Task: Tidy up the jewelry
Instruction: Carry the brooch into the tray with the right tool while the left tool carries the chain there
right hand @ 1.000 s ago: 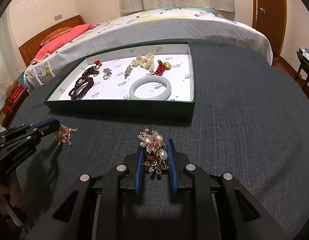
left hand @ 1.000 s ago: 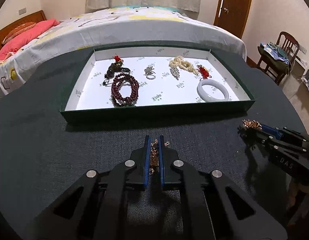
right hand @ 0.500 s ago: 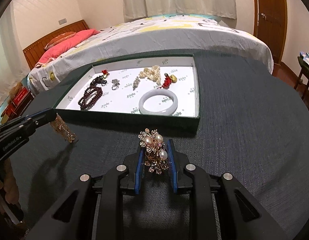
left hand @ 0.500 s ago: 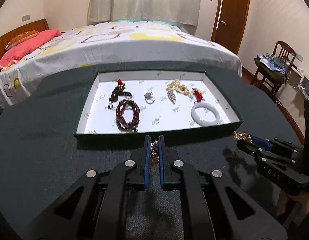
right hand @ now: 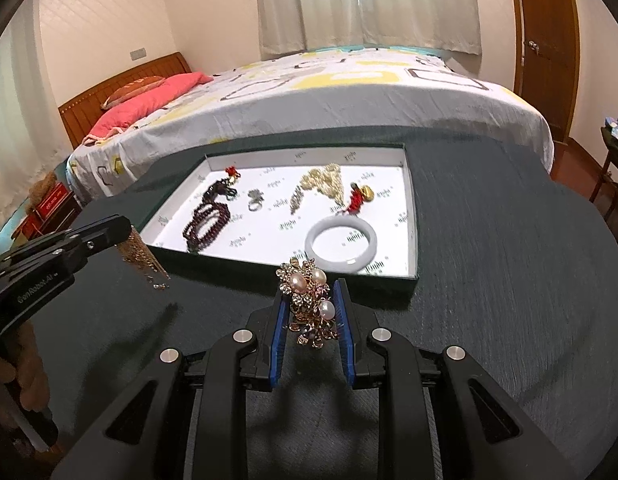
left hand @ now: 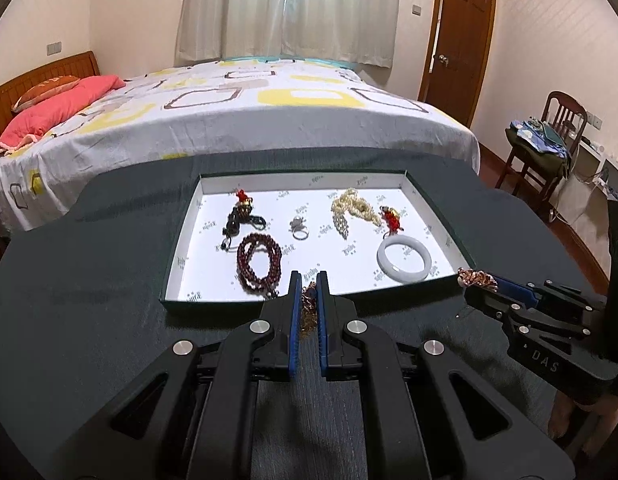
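A green tray with a white lining holds a dark red bead bracelet, a silver ring, pearls, a white bangle and red-tasselled charms. My left gripper is shut on a gold chain, held above the table just before the tray's near wall. My right gripper is shut on a gold and pearl brooch, held above the table near the tray's near right corner.
The table has a dark textured cloth. A bed with a patterned cover and pink pillow stands behind it. A wooden chair with clothes is at the right, a brown door beyond.
Both grippers have risen off the table with their pieces and moved closer to the tray's near wall. The gold chain now hangs free from the left gripper.
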Motion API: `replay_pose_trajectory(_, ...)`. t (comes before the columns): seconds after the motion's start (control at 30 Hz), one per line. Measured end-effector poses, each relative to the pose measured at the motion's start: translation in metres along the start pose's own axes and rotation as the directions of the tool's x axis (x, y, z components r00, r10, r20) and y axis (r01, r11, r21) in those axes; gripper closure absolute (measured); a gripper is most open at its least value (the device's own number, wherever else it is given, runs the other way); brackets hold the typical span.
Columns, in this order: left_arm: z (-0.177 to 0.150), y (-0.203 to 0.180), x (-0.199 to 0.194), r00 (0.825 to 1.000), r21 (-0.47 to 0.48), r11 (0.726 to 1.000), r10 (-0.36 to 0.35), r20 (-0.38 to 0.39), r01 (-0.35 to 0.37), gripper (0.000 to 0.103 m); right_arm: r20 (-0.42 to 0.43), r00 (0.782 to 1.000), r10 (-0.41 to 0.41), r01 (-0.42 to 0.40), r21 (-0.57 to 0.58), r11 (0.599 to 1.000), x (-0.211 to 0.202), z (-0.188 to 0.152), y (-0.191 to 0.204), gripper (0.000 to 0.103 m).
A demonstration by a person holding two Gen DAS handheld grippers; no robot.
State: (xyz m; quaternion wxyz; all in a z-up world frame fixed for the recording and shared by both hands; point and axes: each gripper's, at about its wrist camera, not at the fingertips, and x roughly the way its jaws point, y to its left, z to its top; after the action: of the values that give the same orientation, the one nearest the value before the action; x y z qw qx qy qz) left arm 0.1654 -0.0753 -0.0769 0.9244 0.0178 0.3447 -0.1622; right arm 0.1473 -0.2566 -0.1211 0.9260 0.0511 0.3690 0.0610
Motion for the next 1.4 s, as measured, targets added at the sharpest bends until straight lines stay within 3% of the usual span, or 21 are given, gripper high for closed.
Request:
replay_pose_trajectory(0.77,0.07,-0.007,0.024,0.991,0.046,0.999,-0.021,0.129,0.015,0.096,0.121,0.992,0.04,-0.036,-0.04,0.999,0.018,0.074,0.032,0.08)
replay_pose_trajectory(1.4,0.034,0.017,0.12,0.999,0.022,0.999,0.046,-0.026,-0.045,0.096,-0.023,1.0,-0.015,0.015,-0.017,1.0,0.113,0.056,0.028,0.08)
